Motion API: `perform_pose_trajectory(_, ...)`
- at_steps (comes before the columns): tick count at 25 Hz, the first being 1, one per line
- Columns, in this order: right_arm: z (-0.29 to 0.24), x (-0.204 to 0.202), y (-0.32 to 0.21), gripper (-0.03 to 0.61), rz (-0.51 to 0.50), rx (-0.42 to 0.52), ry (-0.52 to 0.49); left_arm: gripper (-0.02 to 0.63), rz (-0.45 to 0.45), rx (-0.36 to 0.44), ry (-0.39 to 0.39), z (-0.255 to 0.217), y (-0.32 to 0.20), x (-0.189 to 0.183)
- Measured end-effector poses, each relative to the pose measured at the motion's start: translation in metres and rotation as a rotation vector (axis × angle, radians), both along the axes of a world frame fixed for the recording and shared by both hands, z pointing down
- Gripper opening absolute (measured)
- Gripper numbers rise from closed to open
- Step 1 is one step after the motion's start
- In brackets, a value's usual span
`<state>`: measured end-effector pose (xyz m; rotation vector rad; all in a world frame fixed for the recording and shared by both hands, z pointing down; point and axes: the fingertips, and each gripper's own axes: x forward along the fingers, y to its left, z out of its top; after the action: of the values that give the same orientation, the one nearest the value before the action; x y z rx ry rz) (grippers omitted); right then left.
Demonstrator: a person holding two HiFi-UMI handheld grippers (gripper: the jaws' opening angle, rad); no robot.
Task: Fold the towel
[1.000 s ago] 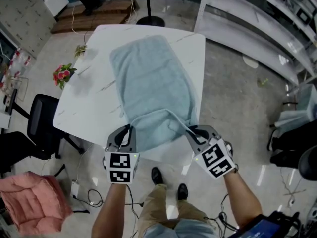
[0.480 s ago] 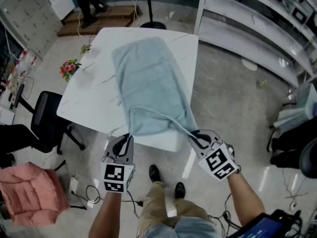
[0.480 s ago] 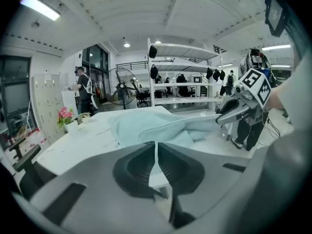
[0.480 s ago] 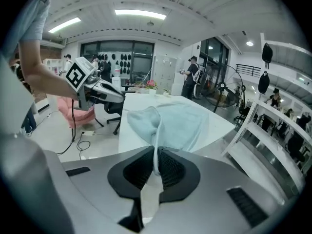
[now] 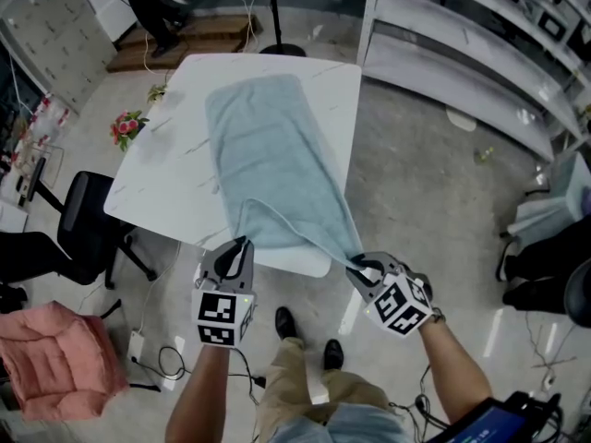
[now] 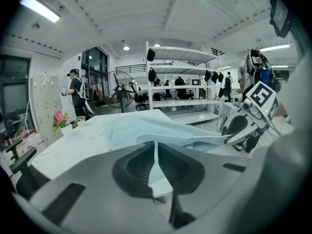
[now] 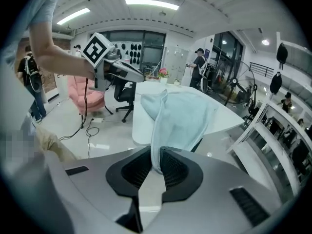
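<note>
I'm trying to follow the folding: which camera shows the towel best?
The head view: the whole towel lies along the white table, near corners raised. The left gripper view shows it low and side-on, a thin edge clamped in its jaws; the right gripper view shows one corner between jaws that have just been opening.

The left forearm (image 5: 205, 386) and right forearm (image 5: 452, 363) are reaching forward and down, side by side. The left gripper (image 5: 240, 247) is pointing gently downward, its jaws pressing together on a thin corner of the towel (image 5: 268, 146). The right gripper (image 5: 360, 266) is tilting more steeply. Its jaws have just been opening slightly, yet are pinching a towel fold between them.
</note>
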<state>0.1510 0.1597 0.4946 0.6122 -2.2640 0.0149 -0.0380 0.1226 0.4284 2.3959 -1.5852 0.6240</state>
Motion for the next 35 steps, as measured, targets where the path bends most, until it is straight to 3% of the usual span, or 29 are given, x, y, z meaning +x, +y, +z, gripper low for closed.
perform_pose_trajectory(4,0.002,-0.004,-0.010,0.064,0.011,-0.012,-0.019,0.025,0.048,0.001,-0.029,0.006,-0.015,0.002)
perform_pose_trajectory(8,0.001,-0.003,-0.014,0.063,0.014,-0.023,-0.022,0.137,0.138,-0.009,-0.058,0.006,-0.035,0.004)
perform_pose_trajectory(13,-0.003,0.002,-0.010,0.055,0.027,-0.059,-0.035,0.212,0.334,-0.024,-0.092,0.010,-0.061,0.023)
perform_pose_trajectory(19,0.000,0.001,-0.010,0.048,0.014,-0.090,-0.043,0.247,0.596,-0.116,-0.155,0.043,-0.083,0.038)
perform_pose_trajectory(25,-0.004,-0.002,-0.007,0.043,-0.009,-0.092,-0.059,0.232,0.758,-0.199,-0.243,0.069,-0.091,0.040)
perform_pose_trajectory(28,-0.008,0.000,-0.008,0.041,0.002,-0.087,-0.071,0.076,0.769,-0.202,-0.225,0.062,-0.091,0.039)
perform_pose_trajectory(29,-0.010,0.001,-0.009,0.040,0.006,-0.082,-0.076,0.056,0.772,-0.200,-0.217,0.058,-0.090,0.040)
perform_pose_trajectory(35,-0.011,0.009,-0.008,0.039,0.001,-0.063,-0.061,0.048,0.730,-0.154,-0.198,0.025,-0.062,0.034)
